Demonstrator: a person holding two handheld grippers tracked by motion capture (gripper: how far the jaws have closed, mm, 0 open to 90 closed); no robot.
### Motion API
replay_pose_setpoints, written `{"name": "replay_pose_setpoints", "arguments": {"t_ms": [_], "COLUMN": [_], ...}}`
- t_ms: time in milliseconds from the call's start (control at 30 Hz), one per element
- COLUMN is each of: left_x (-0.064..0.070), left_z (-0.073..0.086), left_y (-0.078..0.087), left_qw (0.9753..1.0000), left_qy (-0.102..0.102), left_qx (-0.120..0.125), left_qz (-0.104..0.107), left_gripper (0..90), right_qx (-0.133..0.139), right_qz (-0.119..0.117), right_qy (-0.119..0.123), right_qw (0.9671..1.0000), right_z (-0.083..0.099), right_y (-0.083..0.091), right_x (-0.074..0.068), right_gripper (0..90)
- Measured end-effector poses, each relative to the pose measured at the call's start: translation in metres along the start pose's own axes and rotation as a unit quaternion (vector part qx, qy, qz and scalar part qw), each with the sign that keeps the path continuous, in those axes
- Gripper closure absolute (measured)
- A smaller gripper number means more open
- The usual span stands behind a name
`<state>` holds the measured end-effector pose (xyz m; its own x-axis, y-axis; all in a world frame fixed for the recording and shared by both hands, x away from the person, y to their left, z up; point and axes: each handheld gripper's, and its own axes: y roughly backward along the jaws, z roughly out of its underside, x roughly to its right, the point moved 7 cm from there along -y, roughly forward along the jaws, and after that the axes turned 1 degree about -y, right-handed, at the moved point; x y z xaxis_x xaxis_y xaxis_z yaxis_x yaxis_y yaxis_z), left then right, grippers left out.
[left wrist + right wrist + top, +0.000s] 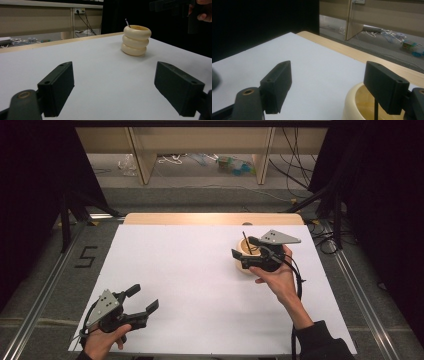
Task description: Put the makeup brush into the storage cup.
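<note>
Right tool [243,249] over cream holder [245,259] — left tool [142,298] well apart

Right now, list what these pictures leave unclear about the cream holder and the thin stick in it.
- Stick's lower end: high view, hidden inside the cream holder; too thin to identify.
- Holder's near side: high view, covered by the right gripper.
- Holder's body: right gripper view, cut off by the bottom edge, one jaw across it.
- Holder's inside: left gripper view, hidden by its rim.

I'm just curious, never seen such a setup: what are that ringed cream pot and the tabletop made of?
The pot looks like glazed ceramic or smooth plastic: three stacked cream rings with a soft sheen, so I can't tell which. The tabletop seems a matte white sheet laid over light wood, whose bare edge shows at the far side.
</note>
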<state>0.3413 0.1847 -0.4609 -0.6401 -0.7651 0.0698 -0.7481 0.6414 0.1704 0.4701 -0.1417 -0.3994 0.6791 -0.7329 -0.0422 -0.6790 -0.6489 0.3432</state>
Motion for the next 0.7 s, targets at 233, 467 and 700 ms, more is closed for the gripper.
{"name": "replay_pose_setpoints", "arguments": {"t_ms": [233,467,700], "left_x": [0.0,0.0,0.0], "left_z": [0.0,0.001,0.001], "left_y": [0.0,0.0,0.0], "left_qw": [1.0,1.0,1.0], "left_qy": [0.001,0.003,0.002], "left_qx": [-0.001,-0.002,-0.003], "left_qz": [-0.001,-0.002,-0.002], "left_gripper": [16.0,16.0,16.0], "right_qx": [0.008,0.005,0.007], "right_qz": [-0.004,0.0,0.001], "right_qy": [0.003,0.004,0.003], "right_qw": [1.0,1.0,1.0], "right_z": [0.001,0.008,0.012], "right_y": [0.002,0.006,0.011], "right_x": [-0.004,-0.004,-0.005], "right_gripper": [21.7,21.0,21.0]}}
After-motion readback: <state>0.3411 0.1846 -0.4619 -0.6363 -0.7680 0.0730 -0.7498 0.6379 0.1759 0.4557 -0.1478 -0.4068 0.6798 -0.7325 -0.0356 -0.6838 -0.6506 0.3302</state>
